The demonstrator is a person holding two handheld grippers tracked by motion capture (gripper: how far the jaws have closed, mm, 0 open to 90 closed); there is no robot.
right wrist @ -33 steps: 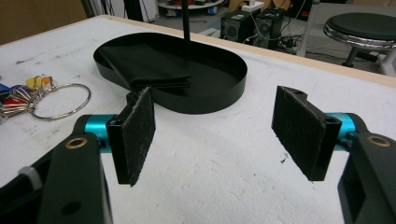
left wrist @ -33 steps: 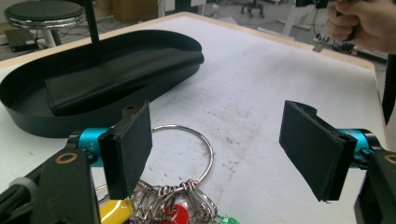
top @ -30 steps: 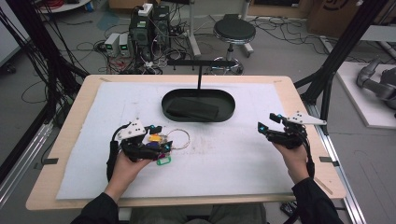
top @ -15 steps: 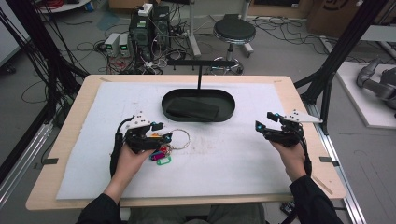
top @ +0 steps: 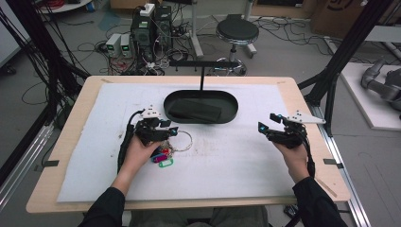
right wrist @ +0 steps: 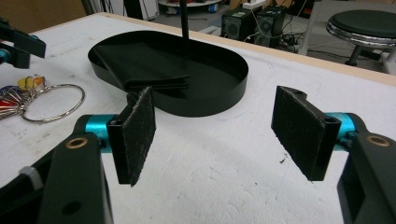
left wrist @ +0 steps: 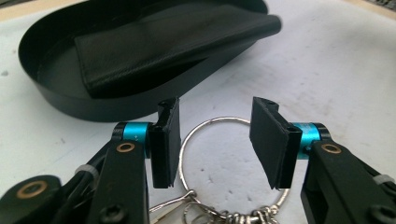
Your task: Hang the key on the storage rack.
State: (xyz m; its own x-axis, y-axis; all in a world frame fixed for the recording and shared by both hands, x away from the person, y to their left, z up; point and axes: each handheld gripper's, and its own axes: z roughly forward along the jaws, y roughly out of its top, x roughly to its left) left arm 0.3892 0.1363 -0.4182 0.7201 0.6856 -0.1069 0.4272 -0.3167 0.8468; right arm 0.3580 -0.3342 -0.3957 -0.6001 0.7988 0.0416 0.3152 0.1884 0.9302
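Two grippers were over the white mat (top: pixel 246 161) that covered the table, and the black oval tray (top: pixel 231 113) near the mat's far edge serves as the landmark. The left gripper (top: pixel 173 130) sat just in front of the tray's near left end, over a silver key ring (left wrist: pixel 205 123) that lay flat on the mat. Its jaws had just been closing, yet they stood apart, one on each side of the ring's far arc; the pads (left wrist: pixel 166 140) did not press on the wire. Coloured key tags (top: pixel 163 158) hung from the ring's near side, further from the tray and partly under the left hand (top: pixel 142 153). A folded black wallet (top: pixel 195 109) lay inside the tray. The right gripper (top: pixel 265 127) hovered off the tray's right end, well apart from the ring, with its jaws spread wide and only bare mat between them. Its view showed the ring (right wrist: pixel 53 102) at the far left, in front of the tray (right wrist: pixel 205 100).
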